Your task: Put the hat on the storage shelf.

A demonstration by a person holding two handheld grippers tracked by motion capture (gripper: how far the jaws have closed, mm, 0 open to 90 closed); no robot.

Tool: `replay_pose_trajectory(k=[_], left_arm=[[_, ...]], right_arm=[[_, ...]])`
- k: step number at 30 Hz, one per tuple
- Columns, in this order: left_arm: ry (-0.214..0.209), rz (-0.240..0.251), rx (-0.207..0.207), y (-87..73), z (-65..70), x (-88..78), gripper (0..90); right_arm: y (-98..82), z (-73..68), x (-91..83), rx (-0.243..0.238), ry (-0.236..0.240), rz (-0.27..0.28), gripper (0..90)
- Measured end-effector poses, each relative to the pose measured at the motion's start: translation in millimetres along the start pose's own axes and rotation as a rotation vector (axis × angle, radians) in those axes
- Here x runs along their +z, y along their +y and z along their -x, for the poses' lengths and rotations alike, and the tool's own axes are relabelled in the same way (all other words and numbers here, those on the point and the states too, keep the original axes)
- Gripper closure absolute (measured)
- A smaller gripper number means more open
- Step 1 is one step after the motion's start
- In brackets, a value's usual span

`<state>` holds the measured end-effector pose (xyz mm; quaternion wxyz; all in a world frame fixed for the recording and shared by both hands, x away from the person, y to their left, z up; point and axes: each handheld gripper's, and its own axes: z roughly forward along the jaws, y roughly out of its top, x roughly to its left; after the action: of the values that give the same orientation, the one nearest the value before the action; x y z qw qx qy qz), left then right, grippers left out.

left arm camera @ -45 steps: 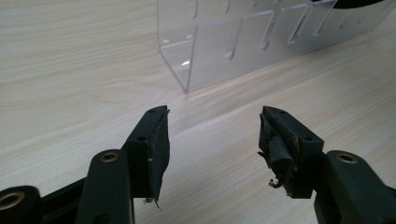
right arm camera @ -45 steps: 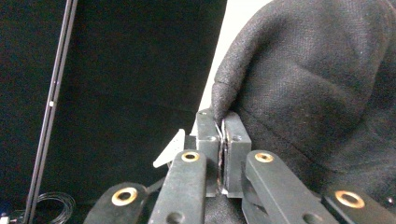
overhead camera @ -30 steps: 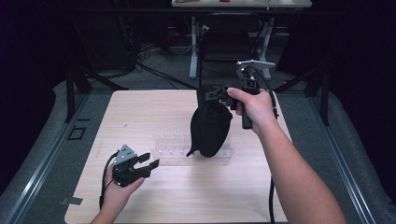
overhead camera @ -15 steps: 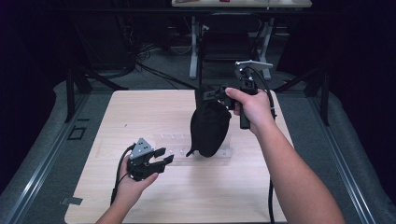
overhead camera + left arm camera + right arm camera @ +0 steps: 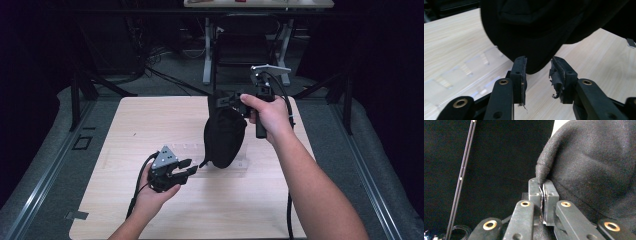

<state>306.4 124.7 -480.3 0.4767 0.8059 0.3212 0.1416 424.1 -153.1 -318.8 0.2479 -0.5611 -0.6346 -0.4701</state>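
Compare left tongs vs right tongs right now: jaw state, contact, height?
The right tongs are shut on a fold of the black fabric bag; the left tongs stand apart, have just been closing, and grip nothing, the bag's lower end just ahead of them. The right tongs hold the bag's top up high; the left tongs sit low near the table. Both have black jaws aimed at that bag.

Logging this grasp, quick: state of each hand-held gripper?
Left hand-held gripper: open, jaws just closing, nothing gripped.
Right hand-held gripper: shut on the black cloth bag.

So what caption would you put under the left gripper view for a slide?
Left tongs, half closed, nearing the bottom of a hanging black cloth bag above a wooden table.
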Motion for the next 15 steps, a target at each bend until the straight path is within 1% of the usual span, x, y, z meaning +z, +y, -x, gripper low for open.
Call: replay_pose_trajectory(k=[6, 10, 12, 15], left_arm=[[-0.009, -0.006, 0.021, 3.7, 6.1, 10.4, 67.5], [-0.002, -0.021, 0.038, 5.2, 8.2, 16.6, 72.5], [0.015, -0.027, 0.052, 4.7, 9.1, 19.4, 76.6], [0.031, -0.028, 0.080, 4.5, 10.9, 20.6, 79.1]], right_arm=[[0.3, 0.0, 1.6, 0.002, 0.004, 0.008, 87.5], [-0.1, -0.4, 3.0, 0.002, 0.010, 0.006, 87.4], [-0.6, -0.7, 3.8, 0.003, 0.011, 0.008, 87.4], [-1.2, -1.3, 4.1, -0.002, 0.012, 0.005, 87.1]])
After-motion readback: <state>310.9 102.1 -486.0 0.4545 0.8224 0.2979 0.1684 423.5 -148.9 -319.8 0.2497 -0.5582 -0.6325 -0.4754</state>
